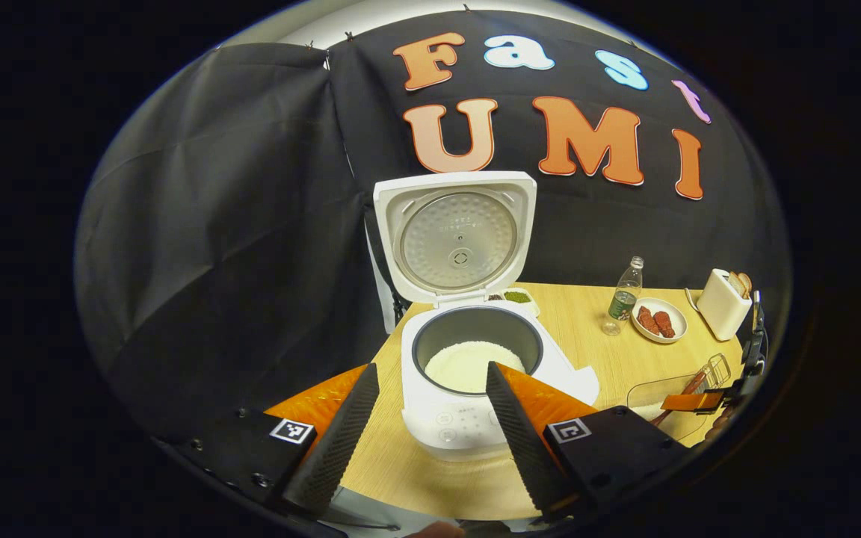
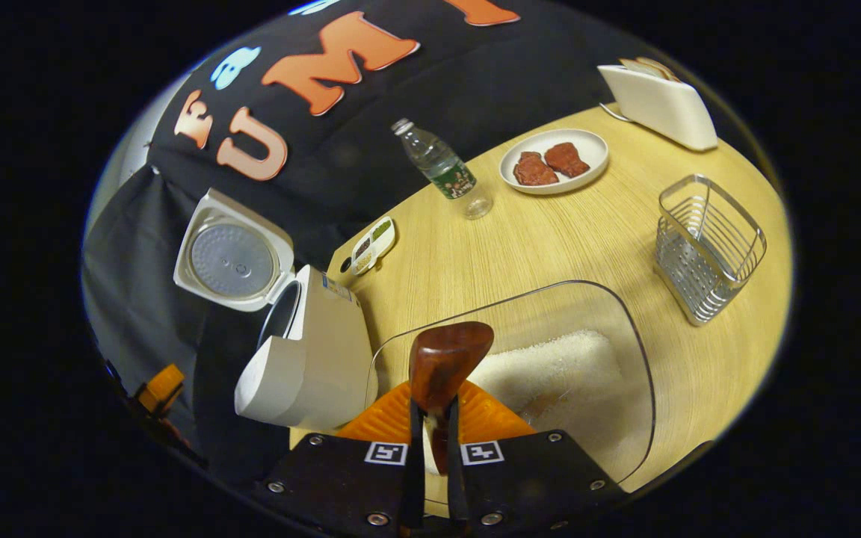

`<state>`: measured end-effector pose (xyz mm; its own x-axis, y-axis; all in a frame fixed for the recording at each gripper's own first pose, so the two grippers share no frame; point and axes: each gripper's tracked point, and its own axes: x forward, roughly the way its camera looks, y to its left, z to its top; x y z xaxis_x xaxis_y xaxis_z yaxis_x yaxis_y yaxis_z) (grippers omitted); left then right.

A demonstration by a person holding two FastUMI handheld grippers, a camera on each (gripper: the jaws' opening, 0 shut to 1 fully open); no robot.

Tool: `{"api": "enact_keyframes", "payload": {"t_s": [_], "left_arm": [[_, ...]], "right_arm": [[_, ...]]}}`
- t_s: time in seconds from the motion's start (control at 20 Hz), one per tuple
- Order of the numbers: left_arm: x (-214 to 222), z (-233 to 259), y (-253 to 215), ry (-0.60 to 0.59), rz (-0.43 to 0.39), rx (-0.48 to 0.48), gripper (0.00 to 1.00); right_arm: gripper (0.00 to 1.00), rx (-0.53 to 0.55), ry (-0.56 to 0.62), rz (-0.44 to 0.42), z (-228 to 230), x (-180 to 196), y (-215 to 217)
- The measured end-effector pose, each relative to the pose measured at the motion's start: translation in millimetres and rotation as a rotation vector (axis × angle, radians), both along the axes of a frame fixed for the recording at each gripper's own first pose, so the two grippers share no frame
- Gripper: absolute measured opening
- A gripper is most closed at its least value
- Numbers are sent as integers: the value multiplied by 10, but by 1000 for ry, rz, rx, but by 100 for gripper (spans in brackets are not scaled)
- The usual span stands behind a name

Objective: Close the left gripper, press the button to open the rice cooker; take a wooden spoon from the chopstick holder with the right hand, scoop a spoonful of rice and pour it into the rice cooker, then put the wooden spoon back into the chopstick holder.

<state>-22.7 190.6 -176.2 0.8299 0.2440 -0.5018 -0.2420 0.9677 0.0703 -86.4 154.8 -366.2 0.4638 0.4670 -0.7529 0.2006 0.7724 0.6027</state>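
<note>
The white rice cooker point(image 1: 468, 388) stands with its lid point(image 1: 457, 235) raised, and white rice point(image 1: 460, 362) lies in its pot. My left gripper point(image 1: 430, 368) is open just in front of it, one finger to each side of the control panel, holding nothing. My right gripper point(image 2: 434, 407) is shut on the handle of the wooden spoon point(image 2: 449, 359). The spoon's bowl hangs over the clear rice container point(image 2: 625, 329), above the rice point(image 2: 557, 362). The wire chopstick holder point(image 2: 707, 246) stands empty to the right. The cooker point(image 2: 318, 351) sits left of the container.
At the back of the wooden table point(image 2: 550, 232) are a water bottle point(image 2: 442, 168), a plate of reddish meat pieces point(image 2: 554, 161), a white toaster point(image 2: 658, 104) and a small condiment dish point(image 2: 372, 243). In the left gripper view the right gripper point(image 1: 707, 400) shows at the far right.
</note>
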Motion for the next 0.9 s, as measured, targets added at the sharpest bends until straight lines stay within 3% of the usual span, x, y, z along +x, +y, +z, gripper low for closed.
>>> {"api": "enact_keyframes", "payload": {"t_s": [0.3, 0.55, 0.9], "left_arm": [[78, 59, -35, -22, 4, -9, 98], [193, 195, -190, -84, -14, -18, 98], [241, 359, -78, -153, 30, -39, 98]], "right_arm": [[12, 219, 42, -208, 164, 204, -344], [11, 427, 7, -357, 631, 476, -546], [12, 614, -33, -396, 1272, 956, -271]]}}
